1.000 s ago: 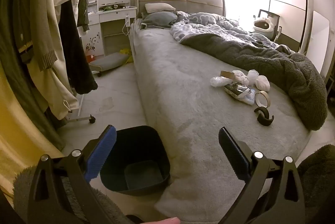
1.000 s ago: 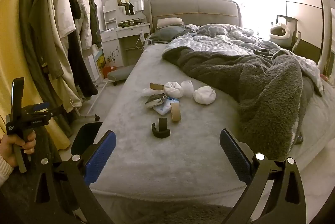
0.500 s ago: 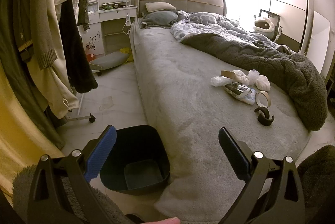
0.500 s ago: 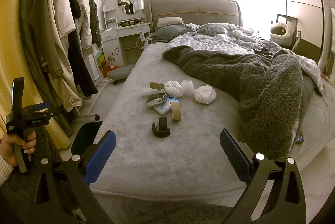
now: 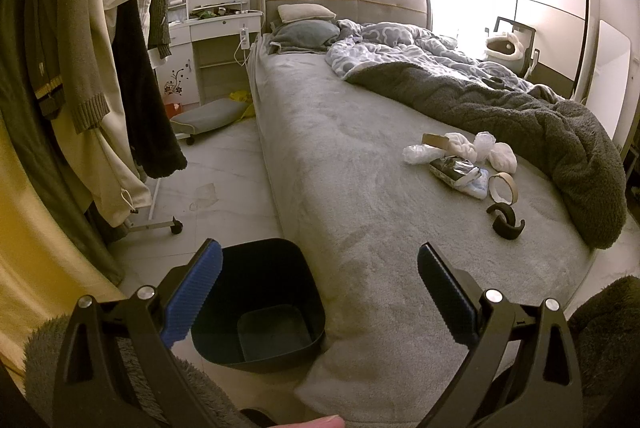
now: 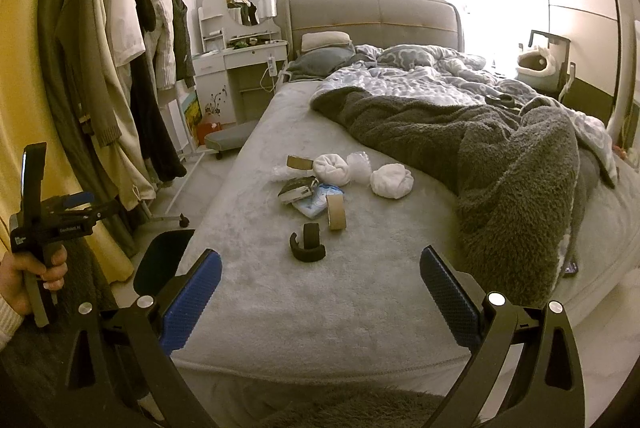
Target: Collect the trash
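Trash sits in one loose cluster on the grey bed [image 6: 280,308], out toward the middle: black curved tape holder [image 6: 307,248] nearest the foot, cardboard tape core [image 6: 336,212] just beyond it, then a dark wrapper [image 6: 296,189], a blue-and-white packet [image 6: 320,202] and white crumpled wads [image 6: 392,180] near the dark fleece blanket [image 6: 500,164]. Right gripper [image 6: 320,292] hangs at the foot of the bed, jaws spread wide, nothing between them, lined up on that pile. Left gripper [image 5: 320,296] is just as wide and empty, held over the black bin [image 5: 260,300], which stands on the floor against the bed's corner, likely parked there for short drops. Open mattress lies between gripper and trash; the blanket crowds only the far side, and the clothes rack [image 6: 120,68] stays well apart on the left.
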Demonstrator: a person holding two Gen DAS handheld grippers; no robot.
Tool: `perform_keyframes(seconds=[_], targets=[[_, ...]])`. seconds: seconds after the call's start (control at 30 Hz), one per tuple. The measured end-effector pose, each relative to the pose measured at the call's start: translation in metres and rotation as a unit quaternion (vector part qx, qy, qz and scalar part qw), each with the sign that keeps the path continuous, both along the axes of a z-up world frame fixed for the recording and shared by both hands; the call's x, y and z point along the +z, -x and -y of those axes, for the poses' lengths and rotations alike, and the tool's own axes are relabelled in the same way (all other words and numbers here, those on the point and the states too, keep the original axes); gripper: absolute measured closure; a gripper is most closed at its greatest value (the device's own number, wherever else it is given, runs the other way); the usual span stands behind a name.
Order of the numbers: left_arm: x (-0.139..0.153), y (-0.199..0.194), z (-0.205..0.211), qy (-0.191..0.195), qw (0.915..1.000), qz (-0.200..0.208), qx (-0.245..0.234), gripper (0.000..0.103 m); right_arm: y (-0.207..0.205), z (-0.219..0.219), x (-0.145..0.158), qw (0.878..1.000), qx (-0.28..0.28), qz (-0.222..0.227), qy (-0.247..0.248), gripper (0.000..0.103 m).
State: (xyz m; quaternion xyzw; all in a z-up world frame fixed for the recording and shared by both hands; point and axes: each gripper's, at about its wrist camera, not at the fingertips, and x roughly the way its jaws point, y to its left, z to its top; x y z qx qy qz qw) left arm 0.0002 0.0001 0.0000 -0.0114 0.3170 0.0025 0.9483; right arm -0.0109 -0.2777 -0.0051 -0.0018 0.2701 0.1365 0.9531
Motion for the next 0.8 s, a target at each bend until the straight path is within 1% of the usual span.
perform_keyframes(seconds=[0.27,0.43,0.8], targets=[[0.0,0.0,0.0,0.0,1.0,0.0,0.0,0.003,-0.0003,-0.0008,0.0003,1.0,0.0,0.0,0.001,0.002],[-0.0001,-0.0001,0.0001,0.0,1.0,-0.001,0.0,0.003,0.0012,-0.0004,-0.0073,1.0,0.002,-0.002,0.006,0.002],[0.0,-0.0001,0.0002,0.0,1.0,-0.001,0.0,0.003,0.001,-0.0012,-0.0067,1.0,0.002,-0.001,0.007,0.002]])
